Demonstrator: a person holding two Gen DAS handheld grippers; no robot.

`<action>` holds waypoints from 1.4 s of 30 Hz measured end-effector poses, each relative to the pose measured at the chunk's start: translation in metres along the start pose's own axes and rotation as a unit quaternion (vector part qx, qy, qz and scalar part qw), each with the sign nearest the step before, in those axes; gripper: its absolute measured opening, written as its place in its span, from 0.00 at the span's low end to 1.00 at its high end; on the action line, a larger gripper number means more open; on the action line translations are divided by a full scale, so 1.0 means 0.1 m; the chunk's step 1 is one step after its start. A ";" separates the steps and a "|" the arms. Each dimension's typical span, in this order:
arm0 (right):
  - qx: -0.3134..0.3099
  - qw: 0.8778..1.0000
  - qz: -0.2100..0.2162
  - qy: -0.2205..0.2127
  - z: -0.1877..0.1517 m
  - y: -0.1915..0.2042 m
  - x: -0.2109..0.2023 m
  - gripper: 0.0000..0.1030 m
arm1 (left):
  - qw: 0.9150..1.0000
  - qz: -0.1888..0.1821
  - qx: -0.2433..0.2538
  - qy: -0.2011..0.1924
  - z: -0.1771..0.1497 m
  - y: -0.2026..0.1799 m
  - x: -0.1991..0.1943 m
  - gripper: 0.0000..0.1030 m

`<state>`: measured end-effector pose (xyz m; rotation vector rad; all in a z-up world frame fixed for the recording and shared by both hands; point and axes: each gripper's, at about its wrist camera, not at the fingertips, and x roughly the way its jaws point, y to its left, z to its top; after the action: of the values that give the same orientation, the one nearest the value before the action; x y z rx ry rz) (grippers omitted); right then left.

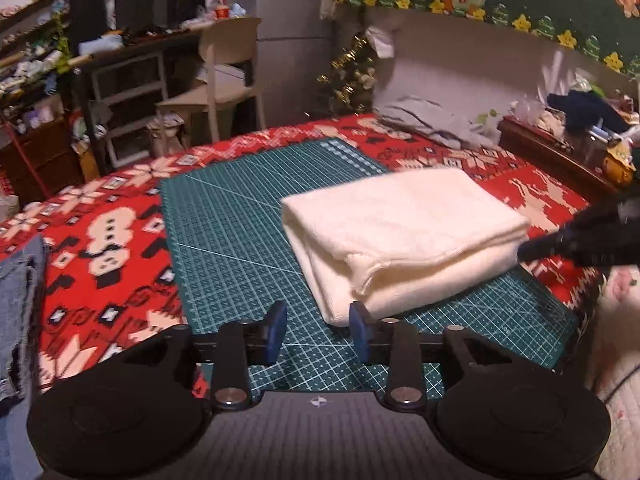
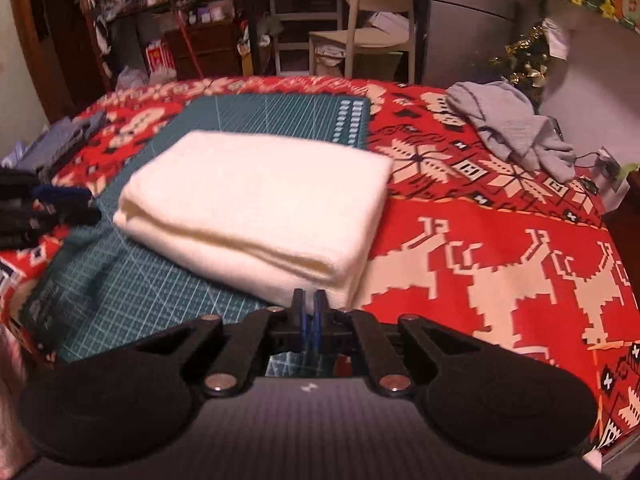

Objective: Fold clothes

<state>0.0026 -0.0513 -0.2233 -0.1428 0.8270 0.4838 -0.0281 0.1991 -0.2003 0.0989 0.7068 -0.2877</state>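
Lying folded thick, cream cloth [image 1: 400, 236] on mat [image 1: 224, 240].

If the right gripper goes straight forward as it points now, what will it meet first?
Most likely the folded cream cloth: its near edge lies just ahead of the right gripper, whose jaws are shut on nothing. Depth is hard to judge.

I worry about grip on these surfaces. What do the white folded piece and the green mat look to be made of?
White folded cloth: soft, fuzzy, matte fabric, perhaps fleece or terry; thick rounded folds. Green mat: smooth, flat, printed grid, likely a vinyl or rubber cutting mat.
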 end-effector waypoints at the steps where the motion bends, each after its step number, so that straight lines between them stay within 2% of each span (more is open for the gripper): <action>1: 0.003 1.000 0.007 -0.006 0.00 -0.04 -0.04 0.22 | 1.000 -0.007 0.008 0.002 0.00 0.00 0.03 0.34; 3: 0.000 1.000 0.008 -0.010 -0.05 -0.10 -0.10 0.35 | 0.999 -0.015 0.037 0.004 -0.03 -0.05 0.07 0.38; 6: 0.003 1.000 0.013 0.008 -0.11 -0.19 -0.08 0.35 | 0.996 -0.023 0.081 0.009 -0.07 -0.11 0.17 0.38; 12: 0.002 1.000 0.018 0.016 -0.07 -0.19 0.09 0.33 | 0.994 -0.050 0.091 0.013 -0.01 -0.06 0.33 0.37; 13: 0.001 1.000 0.020 0.019 -0.06 -0.21 0.13 0.27 | 0.994 -0.055 0.092 0.015 -0.01 -0.06 0.35 0.35; 15: 0.000 0.999 0.026 0.020 -0.03 -0.21 0.17 0.20 | 0.993 -0.065 0.094 0.018 -0.02 -0.07 0.37 0.23; 16: -0.002 0.999 0.028 0.021 -0.02 -0.21 0.19 0.19 | 0.993 -0.066 0.096 0.015 -0.03 -0.08 0.36 0.20; 17: -0.008 0.999 0.026 0.021 -0.02 -0.20 0.20 0.18 | 0.993 -0.063 0.098 0.010 -0.04 -0.09 0.35 0.14; 23: -0.019 0.999 0.024 0.022 -0.01 -0.15 0.21 0.15 | 0.997 -0.067 0.047 -0.009 -0.10 -0.03 0.19 0.08; 26: -0.033 0.999 0.031 0.022 0.01 -0.07 0.21 0.15 | 0.998 -0.060 0.029 0.001 -0.18 -0.04 0.06 0.08; 30: -0.051 0.997 0.047 0.023 0.00 0.03 0.21 0.11 | 0.997 -0.070 -0.015 0.031 -0.32 0.01 -0.10 0.08; 33: -0.049 0.998 0.046 0.022 -0.02 0.06 0.22 0.11 | 0.997 -0.064 -0.025 0.042 -0.34 0.01 -0.10 0.09; 37: -0.038 0.998 0.044 0.020 -0.04 0.01 0.19 0.10 | 0.998 -0.044 -0.009 0.053 -0.30 -0.06 -0.09 0.13; 40: -0.038 0.999 0.031 0.018 -0.08 -0.03 0.13 0.11 | 0.998 -0.009 0.035 0.052 -0.34 -0.16 -0.15 0.27; 41: -0.032 0.999 0.031 0.016 -0.09 -0.04 0.10 0.11 | 0.997 0.003 0.052 0.049 -0.35 -0.19 -0.16 0.35; 42: -0.027 0.999 0.032 0.013 -0.09 -0.06 0.06 0.12 | 0.997 0.010 0.061 0.041 -0.35 -0.21 -0.20 0.37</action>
<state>0.0029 -0.0570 -0.2345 -0.1726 0.8463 0.5650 -0.0706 0.1898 -0.2133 0.2340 0.7684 -0.3092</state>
